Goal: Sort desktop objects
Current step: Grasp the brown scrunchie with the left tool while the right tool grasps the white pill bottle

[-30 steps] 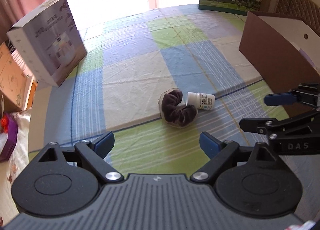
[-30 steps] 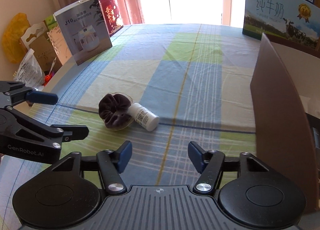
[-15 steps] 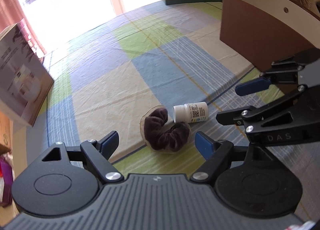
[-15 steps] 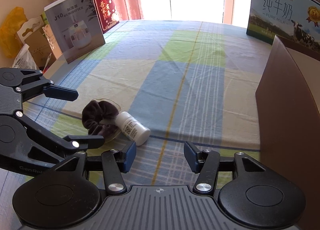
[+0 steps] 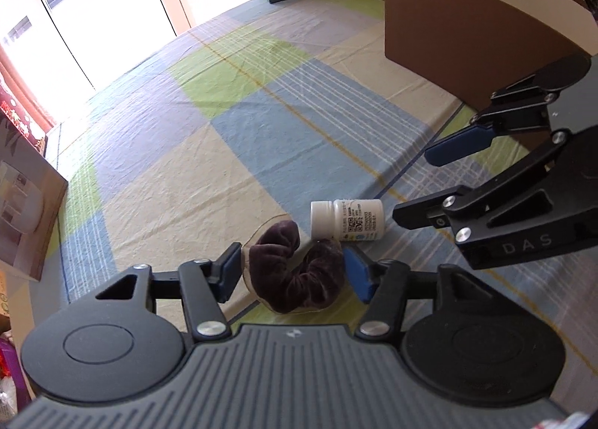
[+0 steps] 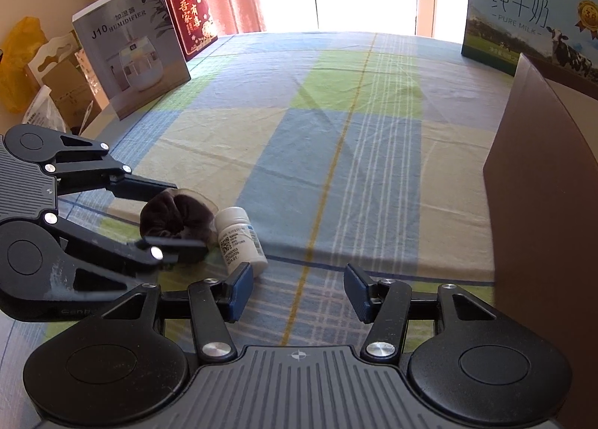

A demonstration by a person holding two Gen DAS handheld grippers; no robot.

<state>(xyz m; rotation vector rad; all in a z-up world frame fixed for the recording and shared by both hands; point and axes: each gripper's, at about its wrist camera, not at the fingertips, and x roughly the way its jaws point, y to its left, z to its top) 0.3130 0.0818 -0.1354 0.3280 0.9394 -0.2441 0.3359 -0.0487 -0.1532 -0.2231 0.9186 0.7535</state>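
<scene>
A dark brown velvet scrunchie (image 5: 299,274) lies on the checked tablecloth, touching a small white bottle (image 5: 347,219) that lies on its side. My left gripper (image 5: 293,274) is open with one finger on each side of the scrunchie; it shows from the side in the right wrist view (image 6: 168,219). The scrunchie (image 6: 175,210) and the bottle (image 6: 239,238) also show there. My right gripper (image 6: 295,290) is open and empty, low over the cloth just right of the bottle; it shows in the left wrist view (image 5: 426,186).
A brown cardboard box (image 5: 467,14) stands open at the right (image 6: 542,182). A milk carton box (image 6: 523,18) stands at the far right. A humidifier box (image 6: 130,48) and a red box (image 6: 190,18) stand at the left edge of the table.
My left gripper has moved forward and down, so its fingers now straddle the scrunchie. My right gripper has moved closer to the bottle. The scrunchie and bottle have not moved.
</scene>
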